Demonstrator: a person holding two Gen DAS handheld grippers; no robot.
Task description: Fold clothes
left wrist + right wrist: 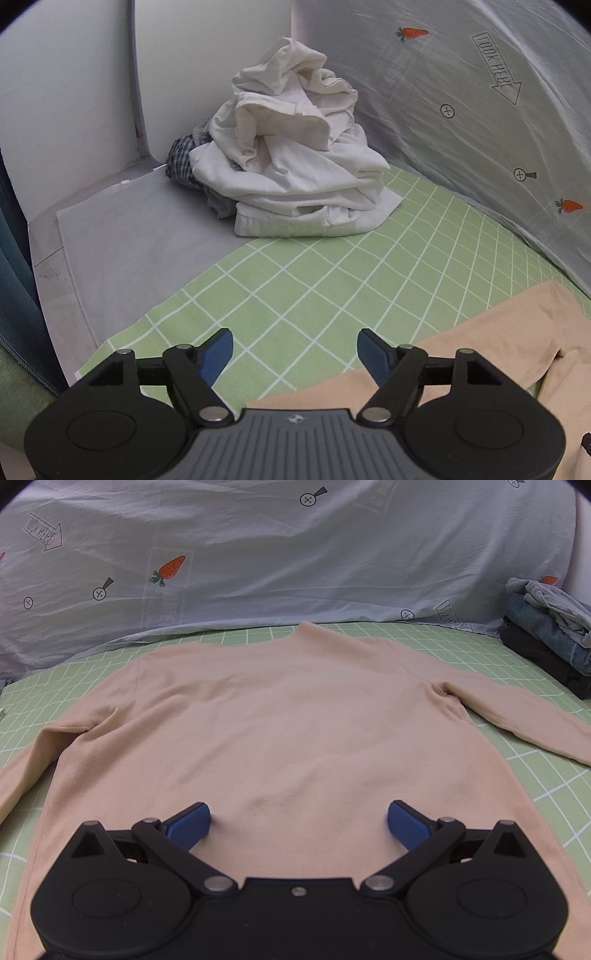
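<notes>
Right hand-held gripper [299, 821] hovers wide-jawed over flat-spread peach long-sleeved top [280, 716] on green checked bed sheet [535, 775], left hand-held gripper [295, 354] equally wide; best pinch hem and sleeve edges cleanly, fold symmetrically.

Top [295, 716]: plain peach-beige.
Bed sheet [295, 295]: light green with a thin white grid.
Quilt [295, 565]: pale grey-blue, printed with orange carrots, black arrows and circled crosses.
Pile of clothes [295, 166]: cream-white over dark blue plaid.
Folded stack [546, 642]: grey, denim blue, black.
Left tool [295, 354]: black body, blue pads.
Right tool [299, 825]: black body, blue pads.
Mattress cover [129, 236]: plain grey.
</notes>
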